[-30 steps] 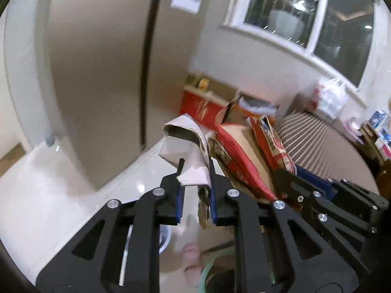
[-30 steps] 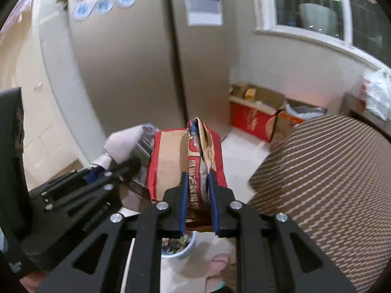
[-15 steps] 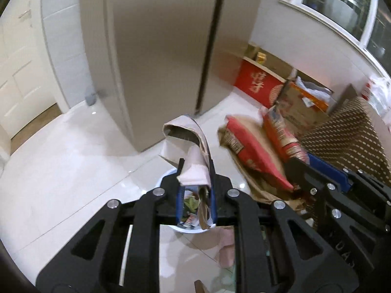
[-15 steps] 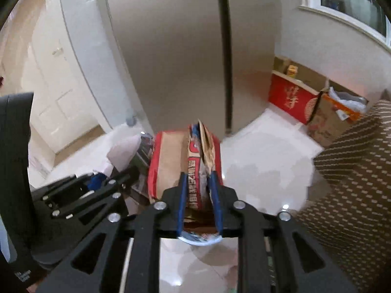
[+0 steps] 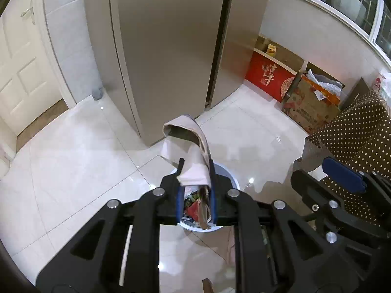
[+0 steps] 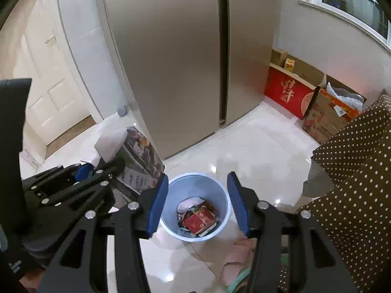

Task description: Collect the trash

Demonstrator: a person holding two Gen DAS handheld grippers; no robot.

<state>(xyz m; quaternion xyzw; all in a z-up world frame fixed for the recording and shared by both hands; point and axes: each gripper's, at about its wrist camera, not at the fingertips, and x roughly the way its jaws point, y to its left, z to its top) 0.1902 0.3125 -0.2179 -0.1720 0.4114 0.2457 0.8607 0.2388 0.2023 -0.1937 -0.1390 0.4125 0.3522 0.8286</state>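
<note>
Left gripper [image 5: 195,183]: pinched a folded paper wrapper [image 5: 189,151] above the bin [image 6: 195,207].
Right gripper [image 6: 198,205]: spread wide, holding nothing.
Floor [image 6: 256,151]: glossy white tile beside the fridge [image 6: 183,48].
Right view only: red packet [image 6: 199,222] lay inside the bin.

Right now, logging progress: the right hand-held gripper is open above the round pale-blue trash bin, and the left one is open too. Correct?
Not quite. The left hand-held gripper is shut on a folded white paper package, as the left wrist view shows. The right hand-held gripper is open above the round pale-blue trash bin.
</note>
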